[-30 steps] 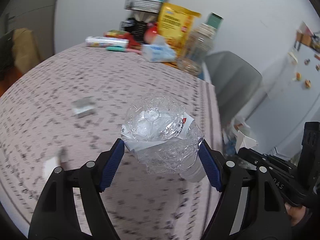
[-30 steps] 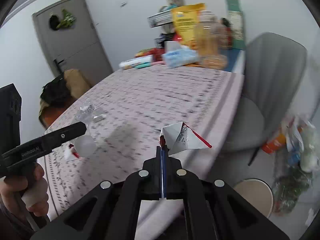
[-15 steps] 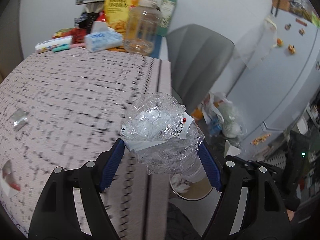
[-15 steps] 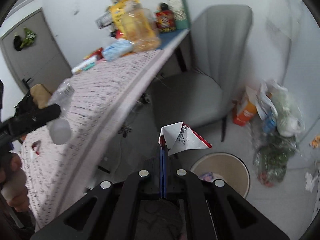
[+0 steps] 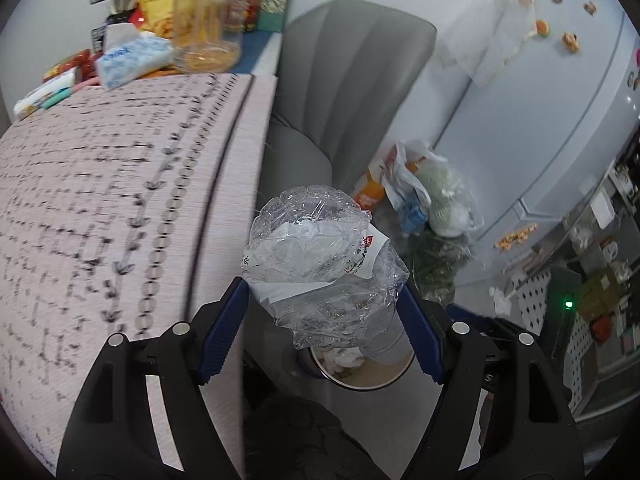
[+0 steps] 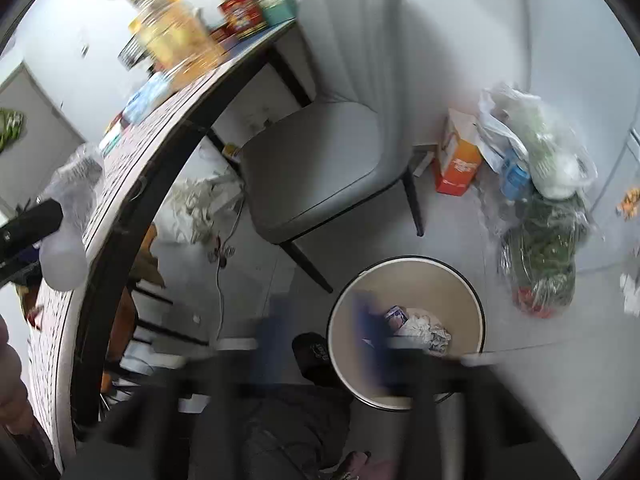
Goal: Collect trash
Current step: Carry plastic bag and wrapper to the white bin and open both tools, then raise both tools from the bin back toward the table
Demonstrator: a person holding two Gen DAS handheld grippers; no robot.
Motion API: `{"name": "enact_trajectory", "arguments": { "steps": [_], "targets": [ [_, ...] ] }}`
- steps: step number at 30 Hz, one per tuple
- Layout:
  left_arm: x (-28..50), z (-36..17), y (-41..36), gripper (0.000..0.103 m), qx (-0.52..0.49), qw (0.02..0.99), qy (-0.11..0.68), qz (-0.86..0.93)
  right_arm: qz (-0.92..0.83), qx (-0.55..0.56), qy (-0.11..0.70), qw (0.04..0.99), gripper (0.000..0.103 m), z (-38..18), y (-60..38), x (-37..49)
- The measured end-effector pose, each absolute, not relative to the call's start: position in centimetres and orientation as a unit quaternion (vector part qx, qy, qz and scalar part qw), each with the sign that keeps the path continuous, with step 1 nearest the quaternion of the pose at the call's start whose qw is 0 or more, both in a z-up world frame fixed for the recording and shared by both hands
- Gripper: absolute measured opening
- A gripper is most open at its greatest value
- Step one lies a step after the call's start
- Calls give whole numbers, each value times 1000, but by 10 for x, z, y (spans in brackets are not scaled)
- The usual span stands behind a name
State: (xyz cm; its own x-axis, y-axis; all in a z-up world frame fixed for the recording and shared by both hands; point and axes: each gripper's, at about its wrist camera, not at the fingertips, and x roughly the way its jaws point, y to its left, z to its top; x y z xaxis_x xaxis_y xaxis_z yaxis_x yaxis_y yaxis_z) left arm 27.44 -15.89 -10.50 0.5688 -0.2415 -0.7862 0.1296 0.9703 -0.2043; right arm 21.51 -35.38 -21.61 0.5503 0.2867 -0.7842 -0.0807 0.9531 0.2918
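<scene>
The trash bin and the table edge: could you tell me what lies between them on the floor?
In the right wrist view, a dark slipper sits against the trash bin; the floor toward the table edge is blurred.

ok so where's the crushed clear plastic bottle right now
In the left wrist view the crushed clear plastic bottle is clamped in the left claw, held off the patterned table's edge, above the round beige trash bin on the floor.
</scene>
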Motion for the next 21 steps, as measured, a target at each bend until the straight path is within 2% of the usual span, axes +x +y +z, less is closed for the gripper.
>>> {"name": "enact_trajectory", "arguments": {
  "steps": [16, 19, 21],
  "targets": [
    [307, -159, -264, 76, -20, 837, 513, -190, 19, 182, 445, 877, 59, -216, -457, 178],
    [309, -162, -275, 97, -10, 838, 511, -191, 12, 190, 438, 879, 59, -213, -469, 174],
    [309, -161, -272, 97, -19, 840, 508, -188, 11, 192, 435, 879, 59, -212, -473, 172]
  ]
}}
